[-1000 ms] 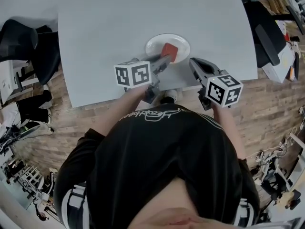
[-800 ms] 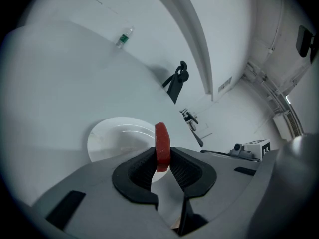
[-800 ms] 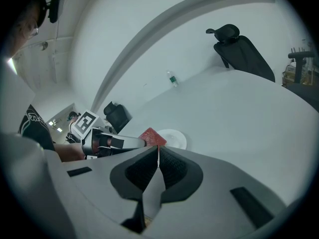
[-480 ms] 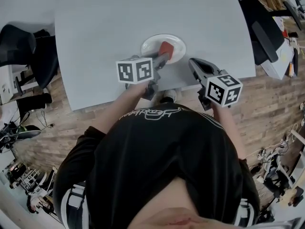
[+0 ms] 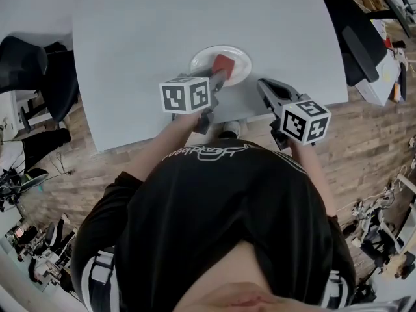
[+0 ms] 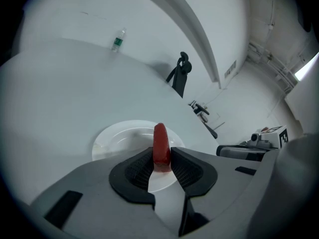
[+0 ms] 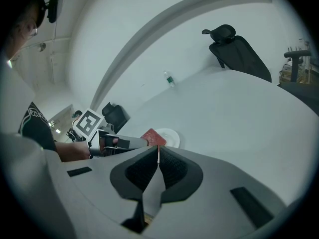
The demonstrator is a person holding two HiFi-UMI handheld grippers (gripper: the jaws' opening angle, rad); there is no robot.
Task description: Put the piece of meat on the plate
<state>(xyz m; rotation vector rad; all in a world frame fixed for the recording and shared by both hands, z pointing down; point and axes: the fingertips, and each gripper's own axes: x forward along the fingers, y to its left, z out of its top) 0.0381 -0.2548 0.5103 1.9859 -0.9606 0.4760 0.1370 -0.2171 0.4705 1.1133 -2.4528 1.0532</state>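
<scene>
The person wears a black short-sleeved T-shirt (image 5: 214, 233) with white print at the neck and white stripes on the sleeves. The left gripper (image 5: 218, 79) and right gripper (image 5: 263, 85) are grey, with black ribbed pads (image 6: 137, 171) at the claw. Behind each claw sits a white marker cube (image 5: 187, 96) with black squares.

glossy plate (image 5: 203, 62), smooth matt table (image 5: 195, 18)

Red meat (image 6: 160, 142) pinched in tongs (image 6: 161, 161), plate (image 6: 118, 137) beneath
</scene>
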